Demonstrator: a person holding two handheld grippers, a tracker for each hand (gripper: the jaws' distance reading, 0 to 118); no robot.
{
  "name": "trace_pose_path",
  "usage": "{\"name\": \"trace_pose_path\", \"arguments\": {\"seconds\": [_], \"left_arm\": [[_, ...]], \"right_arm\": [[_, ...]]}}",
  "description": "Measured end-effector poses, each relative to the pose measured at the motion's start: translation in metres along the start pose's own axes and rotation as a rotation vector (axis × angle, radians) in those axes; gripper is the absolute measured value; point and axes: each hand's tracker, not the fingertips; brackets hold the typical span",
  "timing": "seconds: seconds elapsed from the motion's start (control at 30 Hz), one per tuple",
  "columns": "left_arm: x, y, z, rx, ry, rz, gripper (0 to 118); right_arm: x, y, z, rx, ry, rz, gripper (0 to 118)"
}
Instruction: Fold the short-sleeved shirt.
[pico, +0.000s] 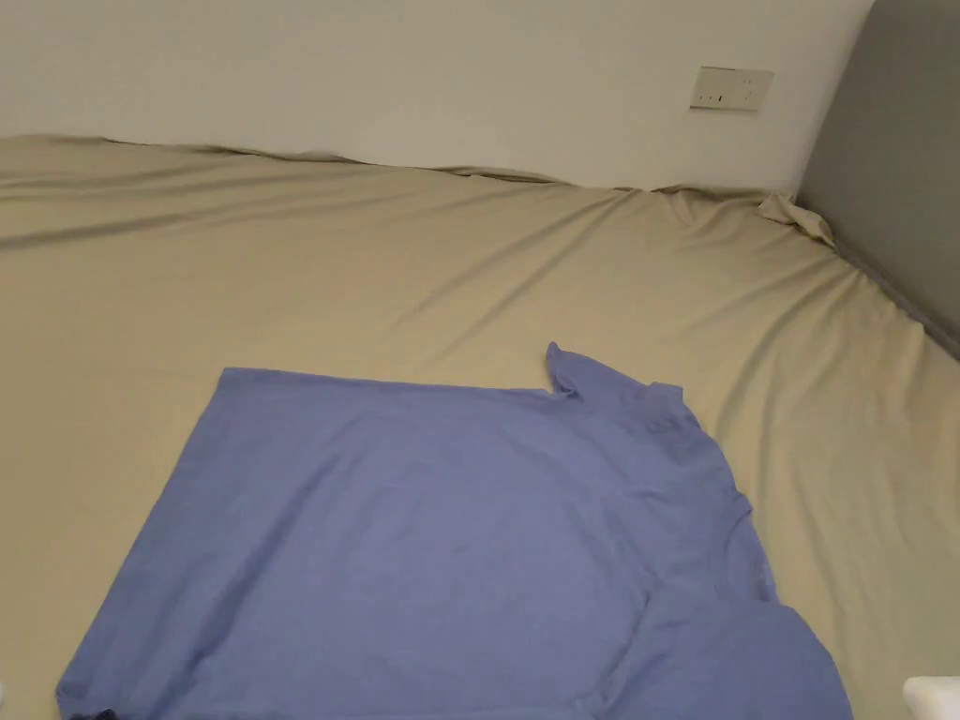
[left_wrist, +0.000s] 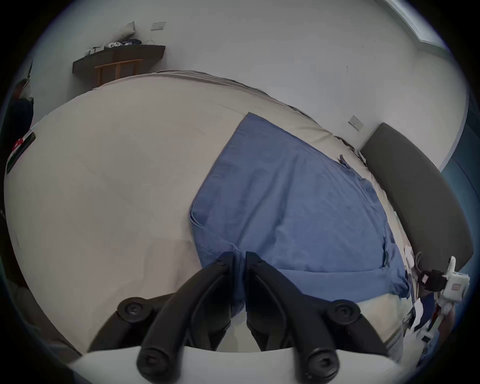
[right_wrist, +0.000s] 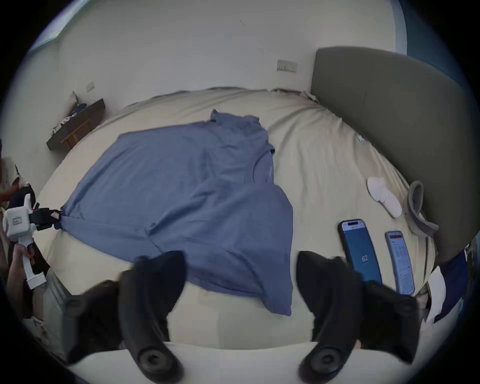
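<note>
the shirt (pico: 441, 525) is a plain blue short-sleeved tee, spread mostly flat on the bed (pico: 375, 262), which wears a tan sheet with long shallow wrinkles. its hem end lies away from the grey headboard (pico: 891, 159) and its collar (right_wrist: 262, 166) end lies toward the headboard. the far sleeve (pico: 600, 375) is bunched and turned up a little at its edge, while the near sleeve (right_wrist: 270, 262) lies spread toward the near edge of the bed. the body shows soft creases, and near the hem the cloth gathers into drawn folds running to one corner. the left gripper (left_wrist: 240, 257) has its black jaws pressed together on that near hem corner of the shirt, blue cloth showing in the narrow slit between them; in the right gripper view the same tool (right_wrist: 58, 217) shows at the shirt's corner with the fabric pulled to a point, a hand (right_wrist: 19, 256) around its white handle. the right gripper (right_wrist: 240, 262) has its jaws spread wide, holding nothing, just in front of the near sleeve; whether the jaw tips touch the cloth i cannot tell. beside the shirt, between it and the headboard, two phones (right_wrist: 359, 249) lie side by side on the sheet, with white socks (right_wrist: 383, 196) nearer the headboard and a grey band (right_wrist: 415, 205) against it.
</note>
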Motion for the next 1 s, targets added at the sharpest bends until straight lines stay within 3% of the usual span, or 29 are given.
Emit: {"name": "trace_pose_path", "arguments": {"seconds": [0.13, 0.27, 0.3, 0.33, 0.37, 0.4, 0.47, 0.6, 0.7, 1.0], "left_arm": [[0.007, 0.0, 0.007, -0.001, -0.001, -0.003, 8], [0.008, 0.001, 0.008, -0.01, 0.002, 0.002, 8], [0.007, 0.002, 0.009, -0.012, 0.003, 0.001, 8], [0.007, 0.002, 0.009, -0.013, 0.003, 0.002, 8], [0.008, 0.003, 0.009, -0.014, 0.002, 0.005, 8], [0.009, 0.003, 0.01, -0.014, 0.002, 0.009, 8], [-0.001, 0.008, 0.008, -0.004, 0.001, 0.024, 8], [0.003, 0.011, 0.016, 0.015, 0.008, 0.027, 8], [0.007, 0.02, 0.023, 0.057, 0.0, 0.002, 8], [0.042, 0.115, -0.017, 0.08, 0.01, -0.128, 8]], "right_arm": [[0.018, 0.0, -0.029, -0.049, 0.018, -0.099, 95], [0.024, -0.002, -0.06, -0.195, 0.028, -0.09, 89], [0.024, -0.003, -0.064, -0.219, 0.037, -0.074, 74], [0.023, -0.004, -0.066, -0.222, 0.044, -0.067, 38], [0.022, -0.005, -0.065, -0.209, 0.037, -0.068, 17], [0.02, -0.007, -0.061, -0.178, 0.026, -0.072, 10], [0.017, -0.008, -0.052, -0.09, 0.006, -0.111, 7], [0.003, -0.006, -0.034, -0.005, -0.031, -0.024, 7], [0.002, 0.004, -0.023, 0.012, -0.016, -0.025, 7], [0.014, 0.111, -0.045, 0.073, 0.046, -0.015, 7]]}}
